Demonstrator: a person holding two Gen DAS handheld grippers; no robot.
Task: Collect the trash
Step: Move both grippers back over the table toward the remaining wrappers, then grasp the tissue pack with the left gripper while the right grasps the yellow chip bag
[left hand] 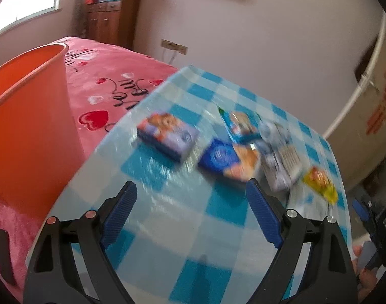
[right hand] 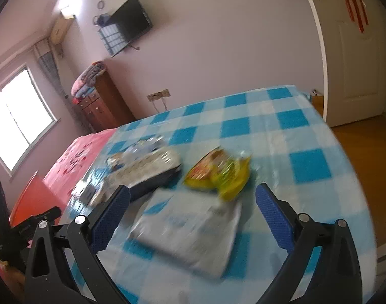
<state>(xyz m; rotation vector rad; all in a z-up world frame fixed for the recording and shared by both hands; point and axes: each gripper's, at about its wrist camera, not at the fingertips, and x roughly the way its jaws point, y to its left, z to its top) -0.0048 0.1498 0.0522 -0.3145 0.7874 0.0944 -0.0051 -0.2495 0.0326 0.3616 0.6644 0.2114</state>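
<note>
Litter lies on a table under a blue-and-white checked cloth [left hand: 218, 212]: a purple box [left hand: 167, 135], a blue-and-orange packet [left hand: 228, 159], a white packet [left hand: 281, 162], a small blue carton [left hand: 241, 124] and a yellow wrapper [left hand: 319, 183]. My left gripper [left hand: 191, 187] is open above the cloth, short of the packets, with nothing between its fingers. An orange bin [left hand: 28, 131] stands to its left. In the right wrist view my right gripper [right hand: 193, 190] is open over a flat white bag [right hand: 190, 230]; the yellow wrapper [right hand: 218, 172] and a dark-edged white packet [right hand: 147, 169] lie just beyond.
A bed with a pink heart-print cover [left hand: 111, 83] runs along the table's far left side. A wooden cabinet [left hand: 111, 20] with folded blankets stands at the wall below a television [right hand: 132, 20]. A white door [right hand: 357, 58] and wooden floor [right hand: 365, 172] are to the right.
</note>
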